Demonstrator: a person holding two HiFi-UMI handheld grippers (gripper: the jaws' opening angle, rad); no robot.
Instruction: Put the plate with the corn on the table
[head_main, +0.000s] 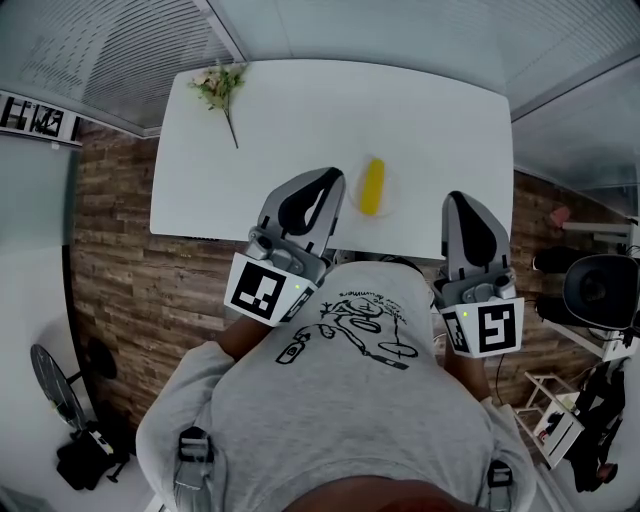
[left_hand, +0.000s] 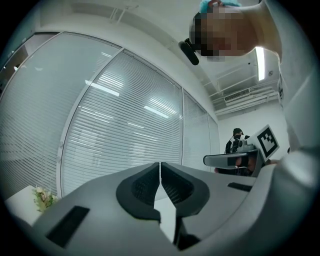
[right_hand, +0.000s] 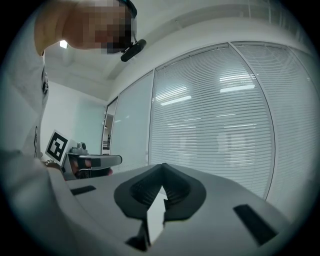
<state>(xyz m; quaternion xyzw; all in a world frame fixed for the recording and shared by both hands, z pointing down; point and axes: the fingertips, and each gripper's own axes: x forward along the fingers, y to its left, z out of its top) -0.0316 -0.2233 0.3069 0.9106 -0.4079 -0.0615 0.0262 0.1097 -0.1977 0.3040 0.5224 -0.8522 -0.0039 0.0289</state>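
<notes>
grey shirt (head_main: 330, 410) bears black drawing (head_main: 365, 325); left gripper (left_hand: 160, 166), right gripper (right_hand: 162, 167) closed

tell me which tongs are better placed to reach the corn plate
Left, probably. In the head view the left tongs appear right beside the plate holding the corn; the right tongs are farther off. Both are shut and empty.

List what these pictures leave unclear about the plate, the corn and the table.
- Plate, head view: white on the white table, so its rim barely shows.
- Corn, head view: too small to see detail. Neither gripper view shows it; both aim at the blinds.
- Table's near edge, head view: partly hidden by the left gripper and right gripper.
- Flowers, head view: too small to tell the kind.
</notes>
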